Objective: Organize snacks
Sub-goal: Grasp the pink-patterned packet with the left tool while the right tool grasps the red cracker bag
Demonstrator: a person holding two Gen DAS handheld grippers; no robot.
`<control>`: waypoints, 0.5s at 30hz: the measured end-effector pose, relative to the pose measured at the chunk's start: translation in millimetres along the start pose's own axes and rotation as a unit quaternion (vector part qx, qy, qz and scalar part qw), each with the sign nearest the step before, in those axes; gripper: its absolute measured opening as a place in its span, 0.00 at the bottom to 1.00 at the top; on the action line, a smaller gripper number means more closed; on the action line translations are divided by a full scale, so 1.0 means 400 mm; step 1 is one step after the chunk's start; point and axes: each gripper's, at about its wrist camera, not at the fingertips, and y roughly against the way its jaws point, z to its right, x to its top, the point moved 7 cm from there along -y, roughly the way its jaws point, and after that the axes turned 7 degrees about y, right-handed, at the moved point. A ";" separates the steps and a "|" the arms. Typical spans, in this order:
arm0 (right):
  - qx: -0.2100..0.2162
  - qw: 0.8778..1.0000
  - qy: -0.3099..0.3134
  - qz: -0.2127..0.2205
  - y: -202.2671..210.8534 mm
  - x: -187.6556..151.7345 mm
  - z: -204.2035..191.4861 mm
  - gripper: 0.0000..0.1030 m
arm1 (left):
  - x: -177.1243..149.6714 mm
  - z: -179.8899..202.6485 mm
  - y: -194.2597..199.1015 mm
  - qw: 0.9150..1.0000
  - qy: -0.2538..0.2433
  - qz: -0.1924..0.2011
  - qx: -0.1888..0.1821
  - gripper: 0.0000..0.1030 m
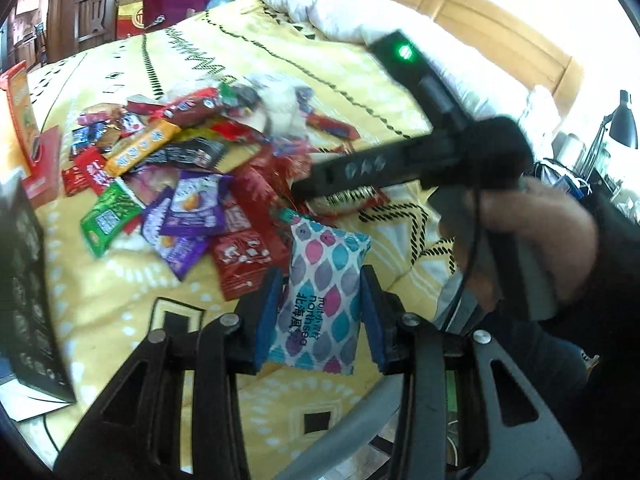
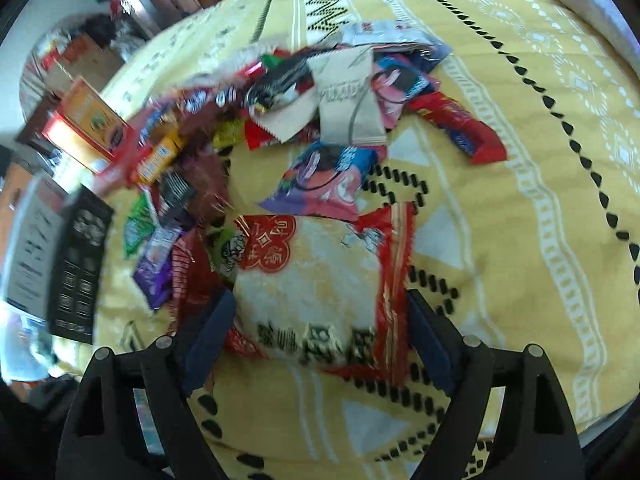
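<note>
A pile of snack packets (image 1: 180,152) lies on a yellow patterned bedspread (image 1: 120,304). My left gripper (image 1: 320,312) is shut on a white packet with pink, teal and purple leaf shapes (image 1: 324,300), held between its blue pads. In the left wrist view the right gripper (image 1: 420,152) reaches over the pile from the right, held by a hand. In the right wrist view my right gripper (image 2: 316,320) is shut on a red and cream packet (image 2: 316,280), held above the bedspread (image 2: 520,200). The pile (image 2: 280,100) lies beyond it.
A black box (image 1: 24,288) and a red and orange box (image 1: 28,132) stand at the left of the pile; both show in the right wrist view, the black box (image 2: 80,272) and the orange box (image 2: 88,120). A white pillow (image 1: 360,8) and wooden headboard (image 1: 500,12) lie behind.
</note>
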 end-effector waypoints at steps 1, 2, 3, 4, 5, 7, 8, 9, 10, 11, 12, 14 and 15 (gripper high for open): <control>-0.002 1.000 0.000 -0.007 -0.012 0.000 -0.004 0.86 | 0.002 -0.007 0.004 1.000 0.003 0.003 0.002 0.38; -0.003 1.000 0.000 -0.012 -0.020 0.000 -0.005 0.86 | 0.005 -0.012 0.005 1.000 0.007 0.005 0.002 0.38; -0.004 1.000 0.000 -0.013 -0.020 0.000 -0.005 0.86 | 0.006 -0.016 0.006 1.000 0.012 0.006 0.000 0.38; -0.006 1.000 -0.001 -0.011 -0.016 0.002 -0.004 0.86 | 0.007 -0.017 0.006 1.000 0.015 0.007 -0.001 0.38; -0.008 1.000 -0.004 -0.012 -0.016 0.002 -0.001 0.86 | 0.008 -0.019 0.007 1.000 0.018 0.009 -0.003 0.38; -0.004 1.000 -0.014 -0.018 -0.012 -0.002 -0.005 0.86 | 0.014 -0.021 0.004 1.000 0.018 0.010 -0.004 0.38; -0.001 1.000 -0.011 -0.019 -0.009 -0.002 -0.011 0.86 | 0.016 -0.021 0.003 1.000 0.019 0.010 -0.004 0.38; -0.007 1.000 0.001 -0.021 -0.009 -0.004 -0.014 0.86 | 0.016 -0.020 0.003 1.000 0.020 0.011 -0.005 0.38; -0.012 1.000 0.008 -0.022 -0.012 -0.004 -0.015 0.87 | 0.014 -0.019 0.005 1.000 0.023 0.011 -0.007 0.38; -0.014 0.999 0.014 -0.027 -0.017 -0.009 -0.010 0.87 | 0.014 -0.021 0.006 1.000 0.025 0.010 -0.009 0.38; -0.010 0.999 0.010 -0.033 -0.022 -0.015 -0.007 0.87 | 0.013 -0.022 0.005 1.000 0.026 0.008 -0.009 0.38; 0.000 0.999 -0.006 -0.037 -0.026 -0.022 0.001 0.87 | 0.013 -0.025 0.002 1.000 0.028 0.007 -0.008 0.39; 0.002 0.999 -0.014 -0.029 -0.017 -0.018 0.002 0.87 | 0.012 -0.025 0.002 0.999 0.031 0.006 -0.010 0.39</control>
